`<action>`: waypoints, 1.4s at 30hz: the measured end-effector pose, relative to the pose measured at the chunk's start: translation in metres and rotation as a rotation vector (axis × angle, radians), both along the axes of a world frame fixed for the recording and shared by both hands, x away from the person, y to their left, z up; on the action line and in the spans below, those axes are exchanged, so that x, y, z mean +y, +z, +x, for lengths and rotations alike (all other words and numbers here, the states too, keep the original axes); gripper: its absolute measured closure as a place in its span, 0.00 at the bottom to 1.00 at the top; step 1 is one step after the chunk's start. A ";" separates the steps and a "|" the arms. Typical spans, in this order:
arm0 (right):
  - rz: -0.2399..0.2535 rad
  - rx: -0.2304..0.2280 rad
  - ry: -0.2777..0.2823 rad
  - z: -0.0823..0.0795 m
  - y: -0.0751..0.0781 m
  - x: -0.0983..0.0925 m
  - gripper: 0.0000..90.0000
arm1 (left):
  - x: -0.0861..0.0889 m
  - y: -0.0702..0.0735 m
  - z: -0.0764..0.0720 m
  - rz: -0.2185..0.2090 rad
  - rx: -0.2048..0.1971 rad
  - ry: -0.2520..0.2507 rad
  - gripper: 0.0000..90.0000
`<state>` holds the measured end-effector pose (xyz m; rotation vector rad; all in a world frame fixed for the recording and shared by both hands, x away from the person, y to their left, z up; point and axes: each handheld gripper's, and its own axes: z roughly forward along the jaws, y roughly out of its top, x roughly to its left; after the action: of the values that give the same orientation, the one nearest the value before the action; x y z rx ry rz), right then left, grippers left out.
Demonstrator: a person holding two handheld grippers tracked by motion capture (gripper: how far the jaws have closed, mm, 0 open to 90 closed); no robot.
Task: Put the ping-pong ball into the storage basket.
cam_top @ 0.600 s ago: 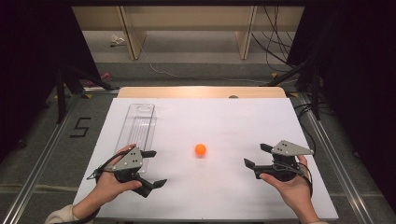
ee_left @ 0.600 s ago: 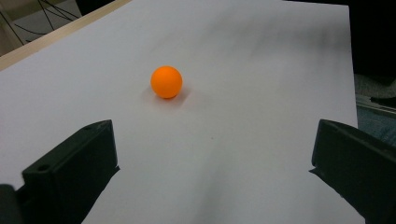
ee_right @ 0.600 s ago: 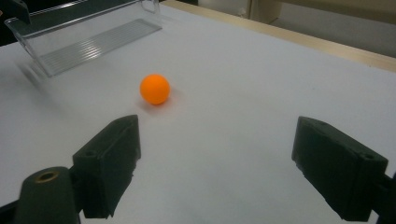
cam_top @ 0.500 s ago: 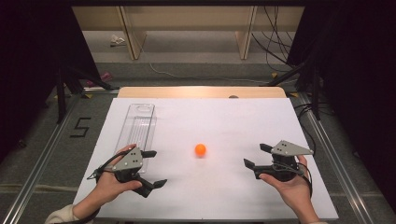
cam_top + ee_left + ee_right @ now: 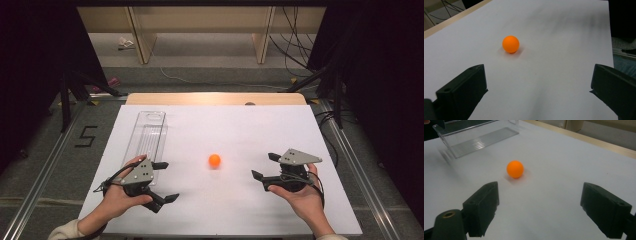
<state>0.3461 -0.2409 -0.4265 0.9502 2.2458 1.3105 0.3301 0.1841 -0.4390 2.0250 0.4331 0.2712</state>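
A small orange ball (image 5: 214, 160) rests on the white table top (image 5: 225, 130) between my two hands. My left gripper (image 5: 166, 181) lies low at the left, jaws wide open and empty, pointed toward the ball (image 5: 510, 44). At the right, my right gripper (image 5: 265, 165) is open too, nothing between its jaws, and the ball (image 5: 515, 169) sits a short way ahead of them. A clear plastic tray (image 5: 147, 136) lies lengthwise at the left, just beyond the left hand, empty as far as I can see; it is the clear plastic tray (image 5: 477, 135) behind the ball in the right gripper view.
A wooden strip (image 5: 215, 98) borders the table's far edge. Metal rails (image 5: 45, 170) run along both sides, with a "5" mark (image 5: 85, 136) on the floor at left. Cables and dark stand legs (image 5: 310, 75) lie beyond the far right corner.
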 end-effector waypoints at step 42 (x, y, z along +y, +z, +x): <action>-0.039 0.059 0.103 0.044 -0.023 0.079 0.18 | -0.001 0.001 -0.001 0.005 -0.006 -0.012 0.00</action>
<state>0.3901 -0.1621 -0.4494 0.8814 2.3851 1.2924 0.3288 0.1828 -0.4379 2.0303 0.4169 0.2705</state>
